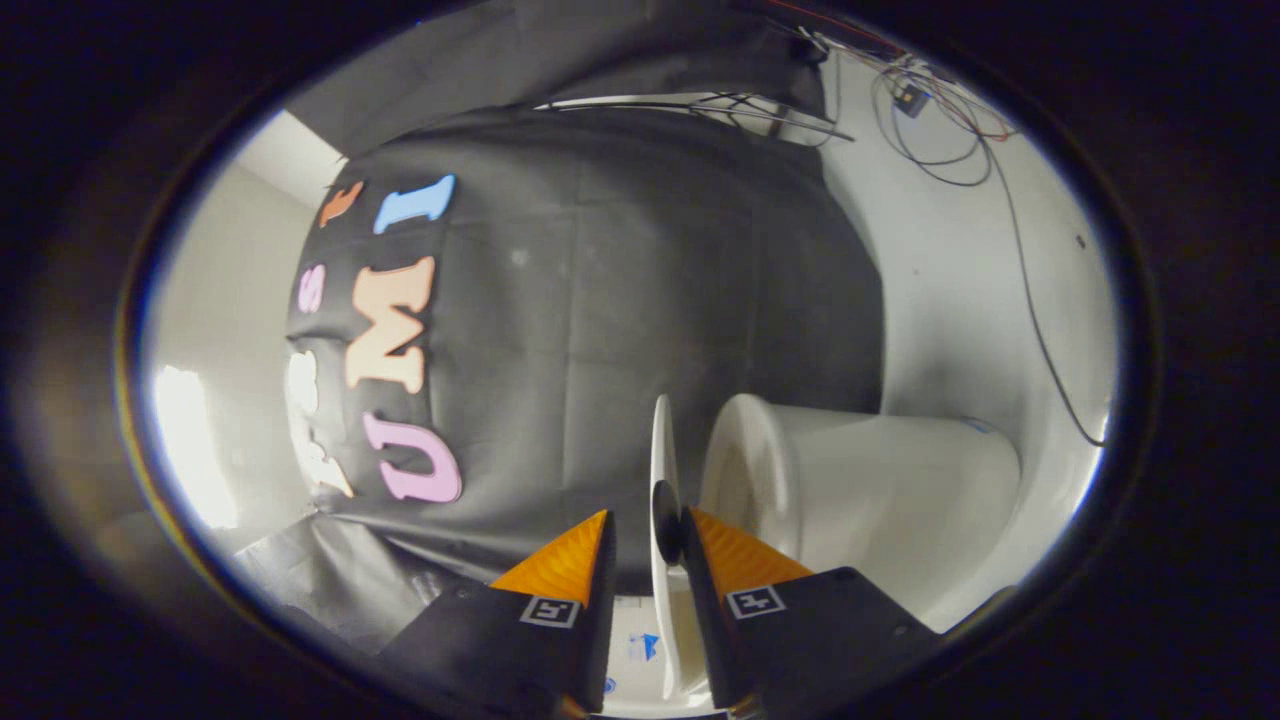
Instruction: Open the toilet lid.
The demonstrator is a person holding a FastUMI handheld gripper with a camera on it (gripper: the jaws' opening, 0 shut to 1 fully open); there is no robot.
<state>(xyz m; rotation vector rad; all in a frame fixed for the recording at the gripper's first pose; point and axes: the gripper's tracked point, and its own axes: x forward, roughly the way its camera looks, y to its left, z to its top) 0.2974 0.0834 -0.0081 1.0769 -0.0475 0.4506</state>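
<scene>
The view is rolled on its side. A white toilet (pixel 860 480) lies just beyond my right finger, its rim facing the fingers. The thin white toilet lid (pixel 660 440) stands edge-on, lifted clear of the rim, and its edge runs between my two fingers. A small dark round bumper (pixel 666 522) on the lid sits at the fingertips. My gripper (pixel 648 515) straddles the lid edge. The right finger lies against the lid, and a narrow dark gap shows between the left finger and the lid.
The black cloth wall (pixel 620 300) hangs behind the lid. A white wall (pixel 960 300) with loose cables (pixel 940 120) rises beyond the toilet. Crumpled dark sheeting (pixel 330 580) lies beside the left finger.
</scene>
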